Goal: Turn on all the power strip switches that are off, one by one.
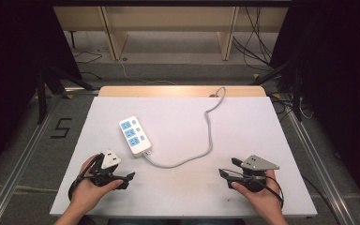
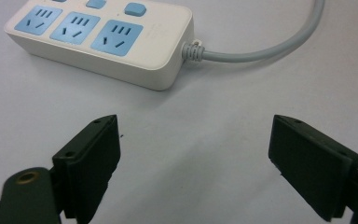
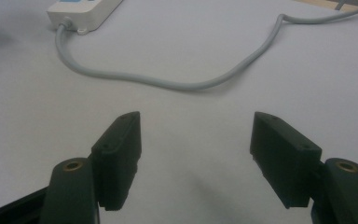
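Both hands sit at the near edge of the table (image 1: 262, 140), each w/ a gripper: left gripper (image 1: 130, 176) in the left hand (image 1: 90, 186), right gripper (image 1: 228, 168) in the right hand (image 1: 258, 190). Left gripper's jaws stand wide apart w/ nothing between them, just bare grey tabletop; in the left gripper view (image 2: 196, 158) the pads face each other across a big gap. Straight ahead of those jaws & near, not touching, lies the white power strip (image 2: 102, 39), flat on the table, 3 blue sockets facing up, blue switches along its far side. Its grey cable (image 2: 261, 51) leaves the end closest to the jaws' right side. Right gripper (image 3: 196, 154) is likewise spread open, nothing in it, pads clear of everything. Ahead of it the cable (image 3: 177, 85) sags in a loose curve across the tabletop, apart from the jaws; farther off & to their left is the strip's cable end (image 3: 81, 11). From above, strip (image 1: 134, 135) is closer to the left gripper, well apart from the right; cable (image 1: 201, 152) loops between the 2 grippers, then runs off the far edge
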Action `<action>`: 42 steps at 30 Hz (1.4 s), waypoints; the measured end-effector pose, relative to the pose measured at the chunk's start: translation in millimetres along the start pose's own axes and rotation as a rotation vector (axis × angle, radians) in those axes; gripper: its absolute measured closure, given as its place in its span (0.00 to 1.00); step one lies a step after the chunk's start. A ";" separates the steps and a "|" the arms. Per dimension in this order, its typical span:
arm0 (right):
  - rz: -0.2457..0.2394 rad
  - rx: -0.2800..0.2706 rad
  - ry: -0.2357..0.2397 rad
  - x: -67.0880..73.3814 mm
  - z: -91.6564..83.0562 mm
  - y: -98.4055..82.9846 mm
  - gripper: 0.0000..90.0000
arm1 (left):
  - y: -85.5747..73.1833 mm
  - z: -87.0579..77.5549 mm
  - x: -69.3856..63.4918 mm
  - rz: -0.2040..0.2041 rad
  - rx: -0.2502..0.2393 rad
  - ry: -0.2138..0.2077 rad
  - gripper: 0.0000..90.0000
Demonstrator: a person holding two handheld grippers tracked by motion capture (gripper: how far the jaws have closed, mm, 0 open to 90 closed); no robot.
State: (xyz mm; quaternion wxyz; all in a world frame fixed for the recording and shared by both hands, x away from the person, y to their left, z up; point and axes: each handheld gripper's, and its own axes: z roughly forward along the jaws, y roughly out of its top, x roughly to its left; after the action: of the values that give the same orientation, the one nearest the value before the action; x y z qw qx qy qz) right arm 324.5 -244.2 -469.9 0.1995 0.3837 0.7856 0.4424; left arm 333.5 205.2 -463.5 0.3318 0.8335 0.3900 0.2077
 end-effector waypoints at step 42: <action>-0.013 0.009 0.000 2.4 2.0 0.5 0.38 | 40.2 10.0 9.4 -0.104 0.033 0.026 0.99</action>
State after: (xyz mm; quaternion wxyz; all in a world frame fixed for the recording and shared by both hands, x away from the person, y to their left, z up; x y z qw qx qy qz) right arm 324.5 -241.1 -470.5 0.2004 0.3795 0.7902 0.4376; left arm 365.9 189.6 -440.9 0.3233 0.8147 0.4404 0.1943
